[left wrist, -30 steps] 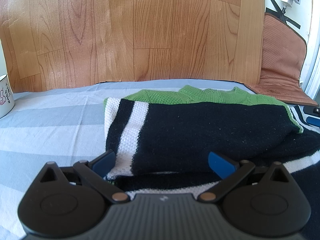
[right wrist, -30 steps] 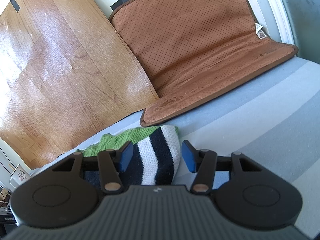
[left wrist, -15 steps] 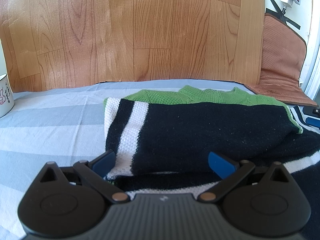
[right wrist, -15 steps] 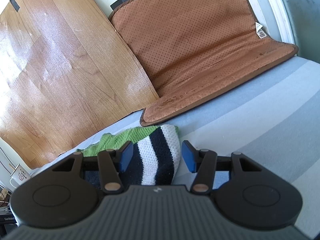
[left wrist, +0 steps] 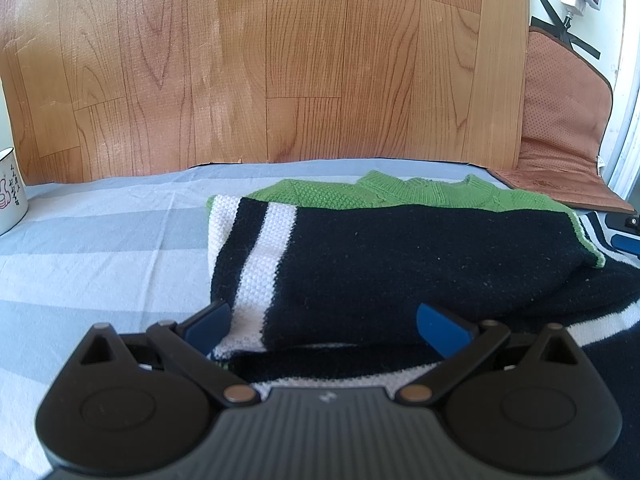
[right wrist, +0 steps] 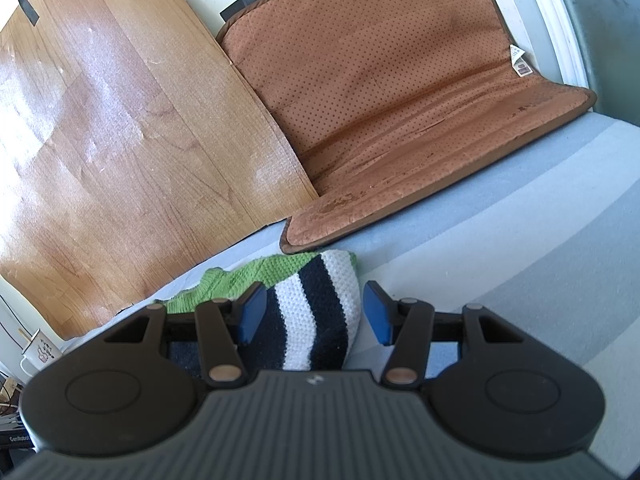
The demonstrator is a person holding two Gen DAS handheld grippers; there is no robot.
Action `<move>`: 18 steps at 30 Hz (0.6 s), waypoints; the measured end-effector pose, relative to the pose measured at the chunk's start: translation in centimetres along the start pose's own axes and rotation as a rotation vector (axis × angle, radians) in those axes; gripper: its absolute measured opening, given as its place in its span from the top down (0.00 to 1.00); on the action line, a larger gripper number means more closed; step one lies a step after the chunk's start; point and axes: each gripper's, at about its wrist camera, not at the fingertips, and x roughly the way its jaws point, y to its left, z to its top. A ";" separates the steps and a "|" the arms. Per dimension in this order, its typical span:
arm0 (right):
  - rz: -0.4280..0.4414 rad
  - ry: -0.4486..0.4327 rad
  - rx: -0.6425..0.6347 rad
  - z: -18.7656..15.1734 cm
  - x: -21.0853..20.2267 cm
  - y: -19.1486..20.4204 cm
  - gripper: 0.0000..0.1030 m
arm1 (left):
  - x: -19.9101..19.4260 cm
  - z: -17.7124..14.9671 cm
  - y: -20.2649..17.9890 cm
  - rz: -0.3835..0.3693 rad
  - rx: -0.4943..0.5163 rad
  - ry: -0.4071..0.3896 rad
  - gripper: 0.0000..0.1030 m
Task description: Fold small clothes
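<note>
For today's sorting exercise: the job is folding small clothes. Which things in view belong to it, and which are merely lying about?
Belongs to the job:
- knitted sweater
- left gripper
- right gripper

Lying about:
- white mug
- brown perforated mat
- wood-pattern sheet

Both grippers look alike: left gripper (left wrist: 324,326) and right gripper (right wrist: 312,316) each have a dark grey ribbed body, two round black discs at the sides, black link arms with copper-coloured pivot pins, blue finger pads (left wrist: 440,326), and a small pale logo, too tiny to read.
</note>
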 end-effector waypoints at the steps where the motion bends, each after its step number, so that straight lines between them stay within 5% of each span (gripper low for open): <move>1: 0.000 0.000 0.000 0.0 0.0 0.0 0.45 | 0.0 0.0 0.0 0.000 0.000 0.000 0.00; 18: -0.077 0.064 -0.119 -0.3 1.0 1.9 0.43 | 0.2 0.0 0.2 -0.002 -0.005 0.013 0.00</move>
